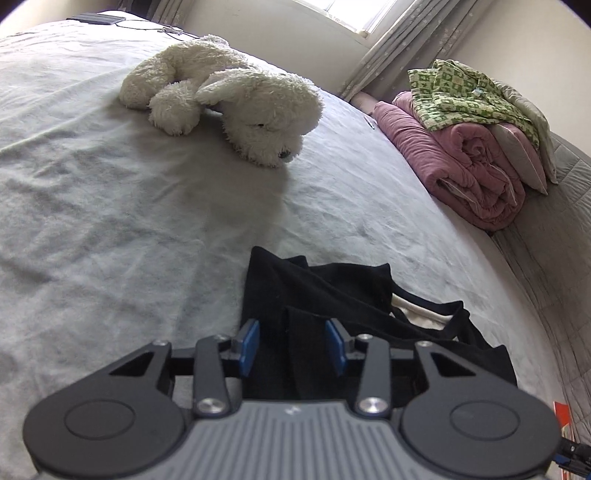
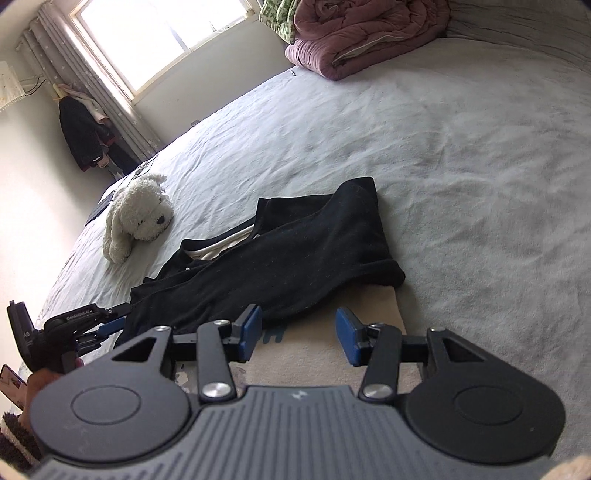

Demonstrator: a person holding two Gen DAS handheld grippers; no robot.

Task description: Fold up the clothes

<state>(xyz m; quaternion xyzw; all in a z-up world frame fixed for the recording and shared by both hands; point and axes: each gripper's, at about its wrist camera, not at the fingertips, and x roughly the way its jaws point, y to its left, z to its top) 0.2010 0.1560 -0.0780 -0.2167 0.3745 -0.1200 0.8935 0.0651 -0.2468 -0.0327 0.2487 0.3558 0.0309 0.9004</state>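
Black-sleeved cream fabric garment [image 2: 280, 258] lying part-folded, sleeves crossing body; lower cream panel showing. Left gripper [image 1: 291, 345] and right gripper [image 2: 299, 334] hovering with fingers spread, gripping nothing.

The garment [image 2: 280, 258] is lying crumpled on the bed [image 2: 461, 166], its near end resting over a flat cloth [image 2: 325, 332]. The stuffed toy [image 2: 138, 216] is sitting to its left, well apart. A rolled quilt [image 2: 362, 33] is lying at the far edge, a folded shirt [image 1: 469, 96] on top. The right hand-held gripper [image 2: 301, 334] is hanging over the flat cloth.
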